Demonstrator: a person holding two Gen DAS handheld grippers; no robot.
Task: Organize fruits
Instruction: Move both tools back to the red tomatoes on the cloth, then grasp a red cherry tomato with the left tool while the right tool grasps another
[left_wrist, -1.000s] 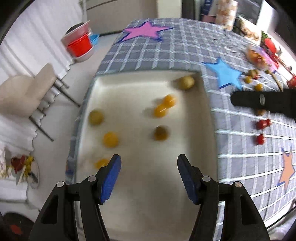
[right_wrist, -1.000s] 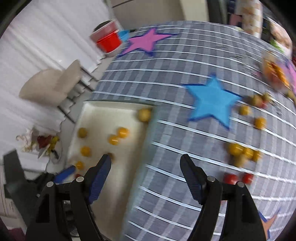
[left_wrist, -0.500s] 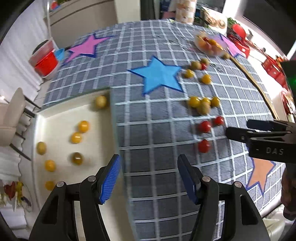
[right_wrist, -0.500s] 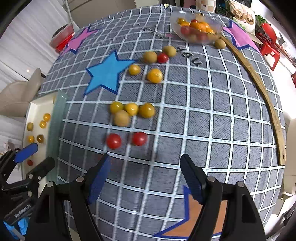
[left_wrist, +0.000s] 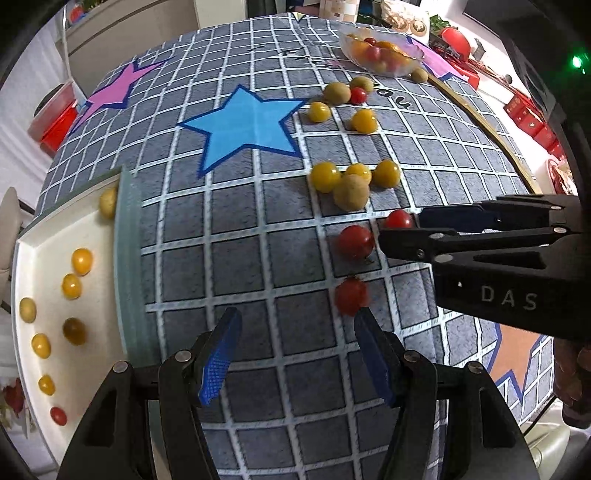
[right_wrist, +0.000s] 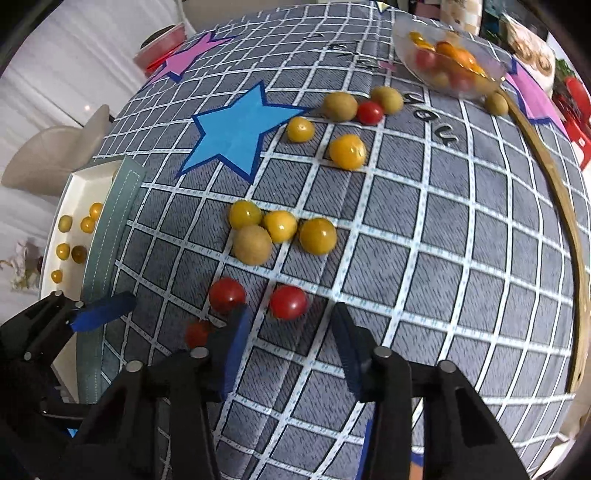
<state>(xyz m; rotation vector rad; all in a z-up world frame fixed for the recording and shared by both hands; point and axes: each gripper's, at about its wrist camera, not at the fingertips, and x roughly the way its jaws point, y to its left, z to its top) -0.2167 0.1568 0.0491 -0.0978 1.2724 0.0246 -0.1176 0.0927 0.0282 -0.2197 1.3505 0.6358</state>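
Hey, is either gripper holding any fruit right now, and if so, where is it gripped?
Nothing is held. The left gripper and the right gripper are both open and empty; the nearest red tomato lies on the tablecloth just beyond the right one's fingertips.

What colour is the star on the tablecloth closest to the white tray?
Light blue with a darker blue outline; the star shows best in the left wrist view.
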